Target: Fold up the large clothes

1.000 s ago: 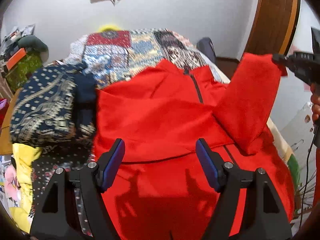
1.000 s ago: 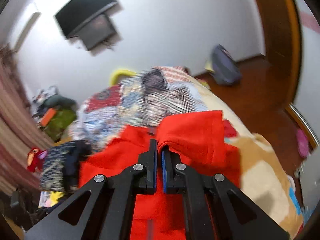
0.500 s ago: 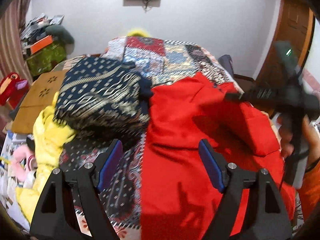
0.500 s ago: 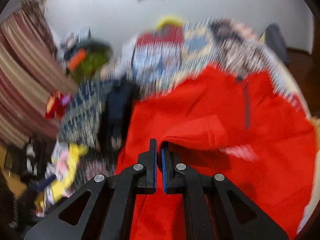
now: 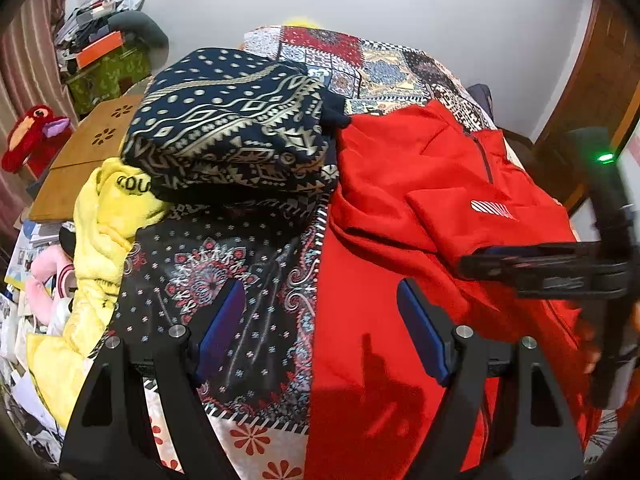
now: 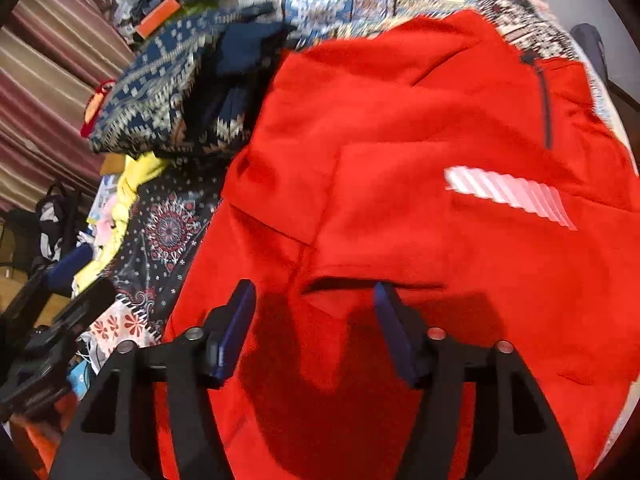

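A red jacket [image 5: 400,208] lies spread across the right half of a bed covered by a patchwork bedspread [image 5: 384,68], its dark front zipper running down from the collar and a white striped logo [image 6: 508,192] on the chest. One sleeve [image 5: 460,216] is folded in across the front of the garment, its cuff end lying just ahead of the right claw [image 6: 314,322]. That claw points steeply down at the cloth with its jaws opening; the blue pads stand on either side of the cuff fold without pressing on it, so nothing is gripped. In the left wrist view the same claw comes in from the right edge as a dark, blurred bar, low over the sleeve, with part of the person's hand [image 5: 592,344] behind it. The left claw [image 5: 320,328] is tilted downward too, its jaws wide apart and empty, straddling the jacket's left edge: one pad over red fabric, the other over a dark floral cloth [image 5: 224,264] beside it. Just beyond that cloth sits a folded navy patterned garment [image 5: 236,128], touching the jacket's shoulder, with a yellow garment [image 5: 108,224] draped at the bed's left side.
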`<act>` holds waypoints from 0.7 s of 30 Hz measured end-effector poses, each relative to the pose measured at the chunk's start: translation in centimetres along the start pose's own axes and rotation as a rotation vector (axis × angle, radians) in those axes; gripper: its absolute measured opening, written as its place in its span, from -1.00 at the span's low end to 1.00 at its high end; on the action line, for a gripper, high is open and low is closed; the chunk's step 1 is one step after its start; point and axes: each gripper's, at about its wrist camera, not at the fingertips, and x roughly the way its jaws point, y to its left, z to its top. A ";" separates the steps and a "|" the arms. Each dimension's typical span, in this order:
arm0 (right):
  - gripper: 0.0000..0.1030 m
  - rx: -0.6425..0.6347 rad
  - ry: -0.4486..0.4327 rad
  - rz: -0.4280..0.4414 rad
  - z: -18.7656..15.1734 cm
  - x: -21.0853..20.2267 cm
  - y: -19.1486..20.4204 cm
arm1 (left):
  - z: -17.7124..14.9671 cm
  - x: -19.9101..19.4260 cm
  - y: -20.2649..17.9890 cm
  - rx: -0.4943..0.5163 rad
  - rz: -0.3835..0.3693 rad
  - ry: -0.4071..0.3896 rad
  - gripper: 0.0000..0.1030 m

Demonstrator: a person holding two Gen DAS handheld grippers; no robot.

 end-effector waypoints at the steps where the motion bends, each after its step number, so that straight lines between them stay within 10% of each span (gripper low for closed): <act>1: 0.17 0.010 -0.019 0.002 -0.2 -1.1 -0.9 | 0.2 0.2 -0.4 0.009 0.000 0.003 0.51; 10: 0.29 0.172 -0.188 -0.237 -2.5 -7.4 -11.1 | 2.6 3.1 -7.5 0.207 0.014 0.004 0.51; 21: 0.29 0.366 -0.136 -0.365 -6.0 -6.2 -20.1 | 1.8 9.6 -15.1 0.547 0.068 0.086 0.51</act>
